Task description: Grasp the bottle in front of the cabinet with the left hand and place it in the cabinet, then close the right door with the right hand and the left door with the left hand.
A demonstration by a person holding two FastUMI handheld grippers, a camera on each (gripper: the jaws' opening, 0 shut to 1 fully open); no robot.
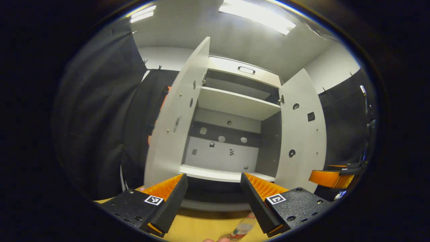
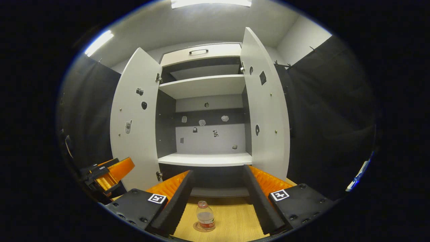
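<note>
A small clear bottle (image 2: 205, 216) with a red label stands upright on a round coaster on the wooden table (image 2: 231, 222), in front of the white cabinet (image 2: 205, 159). The left door (image 2: 134, 124) and right door (image 2: 265, 111) are both swung wide. My right gripper (image 2: 218, 171) is open, with the bottle low between its fingers and apart from them. In the left gripper view my left gripper (image 1: 213, 178) is open and empty. The bottle (image 1: 243, 228) lies below it, near its right finger. The left gripper (image 2: 114, 174) also appears beside the left door.
The cabinet has an upper shelf (image 1: 235, 104), a bare lower shelf (image 1: 218, 174) and a drawer with a handle (image 1: 246, 70) on top. Black cloth walls (image 1: 100, 117) close in both sides. The right gripper (image 1: 327, 172) hangs beside the right door (image 1: 300, 134).
</note>
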